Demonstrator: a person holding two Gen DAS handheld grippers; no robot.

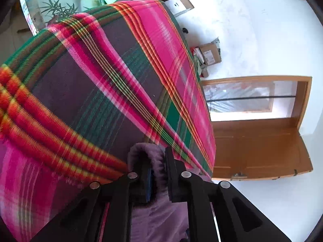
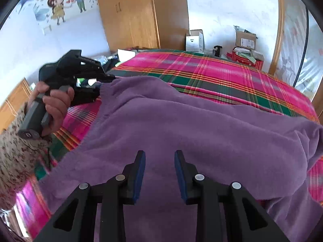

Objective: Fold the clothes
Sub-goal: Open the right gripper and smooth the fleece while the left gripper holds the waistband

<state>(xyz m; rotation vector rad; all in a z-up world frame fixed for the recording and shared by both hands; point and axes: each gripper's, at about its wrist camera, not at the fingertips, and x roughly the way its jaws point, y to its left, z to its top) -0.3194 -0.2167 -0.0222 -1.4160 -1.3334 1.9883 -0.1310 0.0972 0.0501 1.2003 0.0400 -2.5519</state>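
Observation:
A purple fleece garment (image 2: 181, 121) lies spread over a bed with a pink, green and red plaid sheet (image 2: 222, 74). My left gripper (image 1: 158, 173) is shut on a bunched edge of the purple garment (image 1: 149, 155), which bulges up between its fingers. In the right wrist view a hand (image 2: 54, 104) holds that left gripper (image 2: 99, 86), which lifts the garment's far left corner off the sheet. My right gripper (image 2: 159, 171) hangs over the near middle of the garment. Its jaws are open and nothing is pinched between the blue pads (image 2: 141, 173).
A wooden wardrobe (image 2: 129, 16) stands behind the bed. A white box (image 2: 194, 40) and cardboard boxes (image 2: 245, 38) sit on the floor past the far edge. A wooden door (image 1: 258, 141) is beside the bed. A floral sleeve (image 2: 16, 157) is at the left.

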